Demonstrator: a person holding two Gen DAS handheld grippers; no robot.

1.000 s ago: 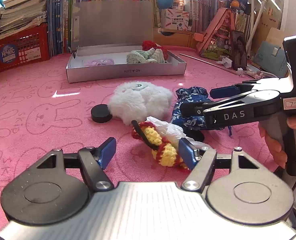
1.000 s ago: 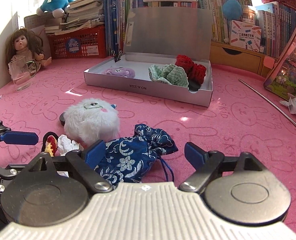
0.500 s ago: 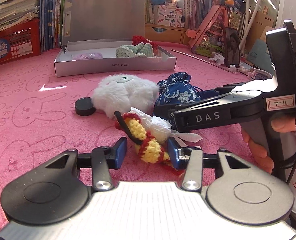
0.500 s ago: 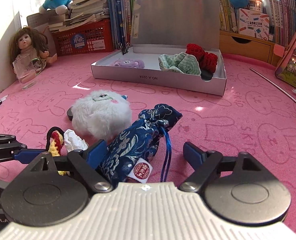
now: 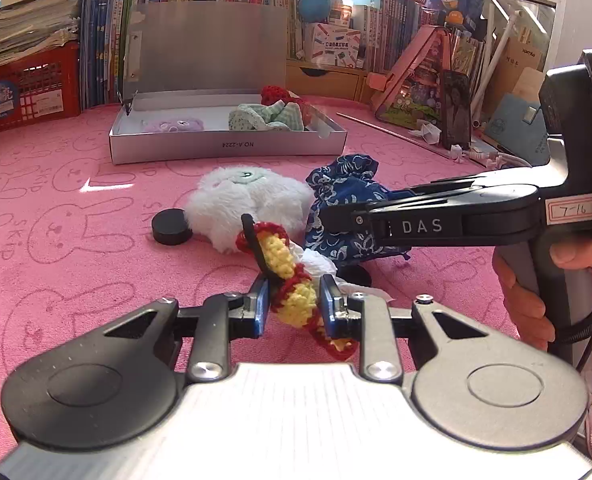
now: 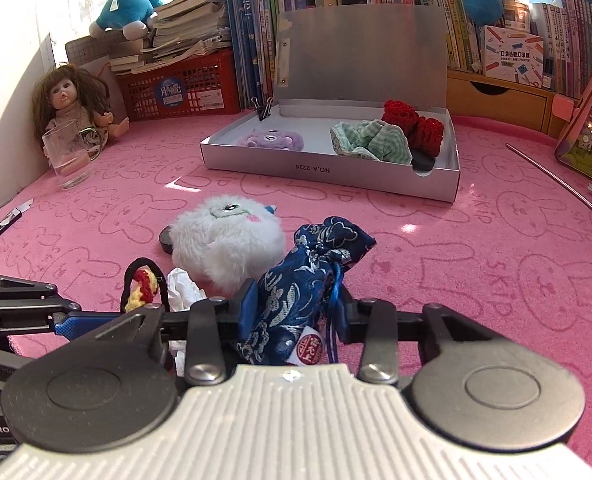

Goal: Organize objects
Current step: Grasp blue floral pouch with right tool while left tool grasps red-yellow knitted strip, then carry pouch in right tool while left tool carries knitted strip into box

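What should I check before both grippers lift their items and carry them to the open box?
1. Left gripper closed on the yellow and red crochet piece: ok, both fingers press its sides.
2. Right gripper closed on the blue embroidered pouch: ok.
3. White tissue free of the crochet piece: cannot tell, it lies right against it and may come up too.
4. Pouch cord clear of the fingers: cannot tell, it hangs beside the right-hand one.
5. Silver box open with room: ok, lid upright, bare floor between the purple plush and the green striped cloth.
6. White furry plush in the path: not ok, it sits between the grippers and the box.
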